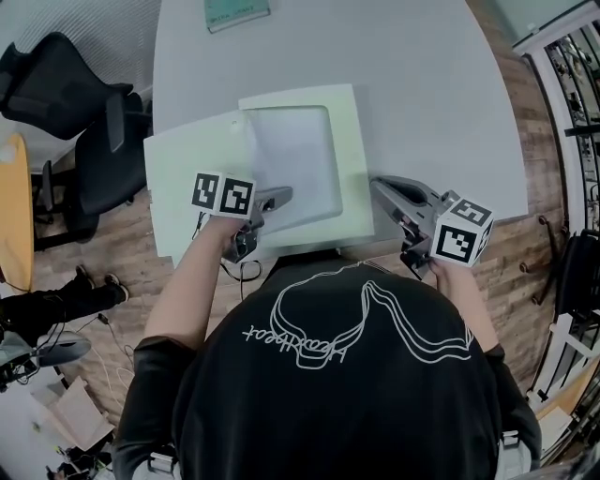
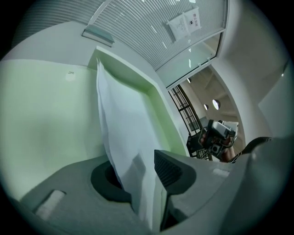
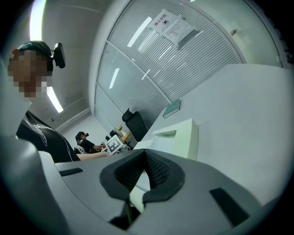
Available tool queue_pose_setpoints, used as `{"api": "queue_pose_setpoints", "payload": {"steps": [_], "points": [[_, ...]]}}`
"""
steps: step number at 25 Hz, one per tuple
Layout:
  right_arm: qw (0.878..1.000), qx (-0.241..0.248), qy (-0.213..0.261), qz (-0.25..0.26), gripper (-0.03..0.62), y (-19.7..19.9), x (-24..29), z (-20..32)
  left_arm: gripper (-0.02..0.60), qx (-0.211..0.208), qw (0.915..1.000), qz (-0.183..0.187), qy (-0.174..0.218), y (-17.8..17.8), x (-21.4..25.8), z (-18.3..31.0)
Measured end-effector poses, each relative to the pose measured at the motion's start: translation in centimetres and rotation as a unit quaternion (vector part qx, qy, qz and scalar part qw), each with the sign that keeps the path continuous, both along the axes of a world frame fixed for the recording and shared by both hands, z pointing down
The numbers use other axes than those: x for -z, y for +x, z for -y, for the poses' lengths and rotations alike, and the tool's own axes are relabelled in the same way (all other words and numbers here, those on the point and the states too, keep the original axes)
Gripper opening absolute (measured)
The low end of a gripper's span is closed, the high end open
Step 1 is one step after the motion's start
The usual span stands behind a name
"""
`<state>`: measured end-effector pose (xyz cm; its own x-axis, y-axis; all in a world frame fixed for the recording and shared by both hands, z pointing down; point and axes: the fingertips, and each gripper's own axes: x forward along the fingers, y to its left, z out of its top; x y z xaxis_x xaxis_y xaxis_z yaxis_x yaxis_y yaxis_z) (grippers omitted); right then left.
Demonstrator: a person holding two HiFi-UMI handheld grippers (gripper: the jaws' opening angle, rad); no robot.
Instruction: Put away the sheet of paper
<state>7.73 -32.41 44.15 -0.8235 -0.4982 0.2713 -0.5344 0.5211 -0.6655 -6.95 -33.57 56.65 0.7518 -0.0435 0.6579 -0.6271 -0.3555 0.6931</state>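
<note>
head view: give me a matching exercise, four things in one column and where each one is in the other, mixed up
1 sheet of paper
2 book
3 office chair
4 right gripper

a at the table's far edge
b on the floor left of the table
c in the pale green tray
d just right of the tray

Pairs: 1-c, 2-a, 3-b, 4-d

I see a white sheet of paper (image 1: 291,155) against a pale green tray (image 1: 354,141). The flat board (image 1: 187,183) beside it is the same pale green. The surface (image 1: 422,84) is light grey, and the book (image 1: 236,11) on it is teal. The left hand-held gripper (image 1: 278,198) and the right hand-held gripper (image 1: 382,187) are grey, patterned with black-and-white squares, and their ribbed pads (image 3: 158,172) are dark grey. The floor (image 1: 141,253) is brown wood.
</note>
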Motion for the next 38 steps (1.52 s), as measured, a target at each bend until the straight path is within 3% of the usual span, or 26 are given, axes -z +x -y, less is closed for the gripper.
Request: {"api": "queue_pose_setpoints", "payload": {"steps": [7, 14, 22, 27, 30, 32, 35, 38], "points": [[1.0, -0.004, -0.001, 0.002, 0.009, 0.1, -0.4, 0.1, 0.156, -0.036, 0.9993, 0.01, -0.003, 1.1, -0.8, -1.0], [1.0, -0.003, -0.005, 0.013, 0.008, 0.1, -0.3, -0.1, 0.183, -0.082, 0.9948, 0.059, 0.017, 0.4, -1.1, -1.7], [1.0, -0.001, 0.001, 0.017, 0.009, 0.8, 0.5, -0.6, 0.202, -0.059, 0.9903, 0.118, 0.045, -1.9, -0.9, -1.6], [1.0, 0.01, 0.017, 0.003, 0.009, 0.5, 1.0, -1.1, 0.204, -0.028, 0.9847, 0.15, 0.084, -4.6, 0.2, -1.0], [0.999, 0.017, 0.031, 0.0, 0.009, 0.3, 1.9, -1.4, 0.202, 0.004, 0.9787, 0.161, 0.127, -5.7, 2.3, -0.4], [0.999, 0.023, 0.042, -0.001, 0.009, 0.2, 2.6, -1.6, 0.202, 0.03, 0.9735, 0.148, 0.172, -5.5, 4.7, 0.0], [0.997, 0.037, 0.064, -0.012, 0.009, -0.1, 3.7, -2.1, 0.201, 0.071, 0.9665, 0.086, 0.231, -4.1, 8.9, 0.0], [0.995, 0.053, 0.086, -0.019, 0.009, -0.6, 4.8, -2.8, 0.189, 0.083, 0.957, 0.031, 0.276, -2.4, 12.8, -1.2]]}}
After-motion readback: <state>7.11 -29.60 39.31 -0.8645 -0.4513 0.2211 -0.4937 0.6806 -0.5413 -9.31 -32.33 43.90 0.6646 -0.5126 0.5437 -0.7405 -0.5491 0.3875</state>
